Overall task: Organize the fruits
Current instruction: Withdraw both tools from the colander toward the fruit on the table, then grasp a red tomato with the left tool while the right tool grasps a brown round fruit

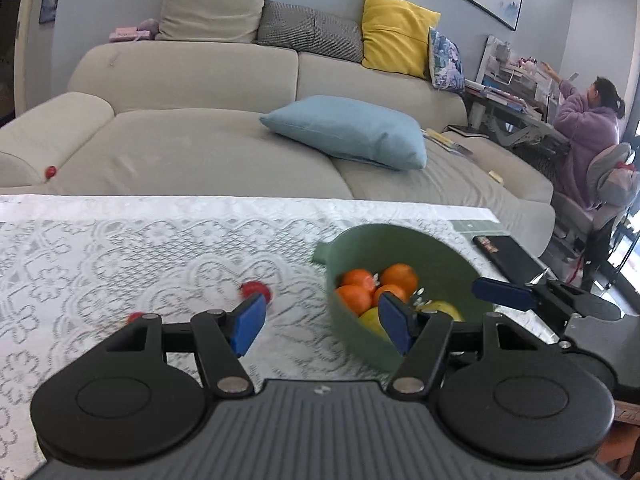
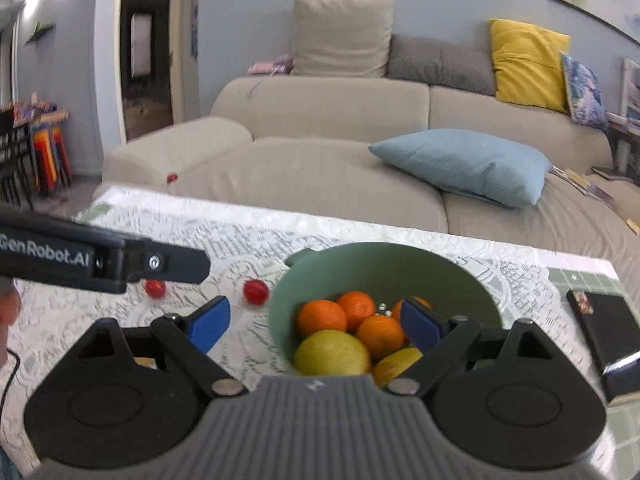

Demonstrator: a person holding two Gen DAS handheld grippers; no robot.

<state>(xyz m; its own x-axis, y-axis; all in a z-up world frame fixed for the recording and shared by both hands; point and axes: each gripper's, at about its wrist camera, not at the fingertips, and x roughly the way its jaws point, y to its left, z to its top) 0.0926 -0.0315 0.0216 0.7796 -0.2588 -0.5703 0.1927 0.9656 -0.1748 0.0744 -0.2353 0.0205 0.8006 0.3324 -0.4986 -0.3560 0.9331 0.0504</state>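
Observation:
A green bowl (image 1: 400,240) (image 2: 384,256) stands on the lace-covered table, holding several oranges (image 1: 398,276) (image 2: 322,316) and yellow-green fruits (image 1: 370,318) (image 2: 332,354). Two small red fruits (image 1: 256,289) (image 2: 256,291) lie on the cloth left of the bowl. My left gripper (image 1: 322,326) is open and empty, straddling the bowl's left wall. My right gripper (image 2: 316,324) is open over the bowl's near side, and its pads grip nothing. One of its blue pads (image 1: 504,293) shows at the bowl's right in the left wrist view.
A black flat box (image 2: 608,324) (image 1: 510,256) lies on the table right of the bowl. Behind the table is a beige sofa (image 1: 200,148) with a blue pillow (image 1: 348,130) and one red fruit (image 1: 51,171). A person in purple (image 1: 588,128) sits far right.

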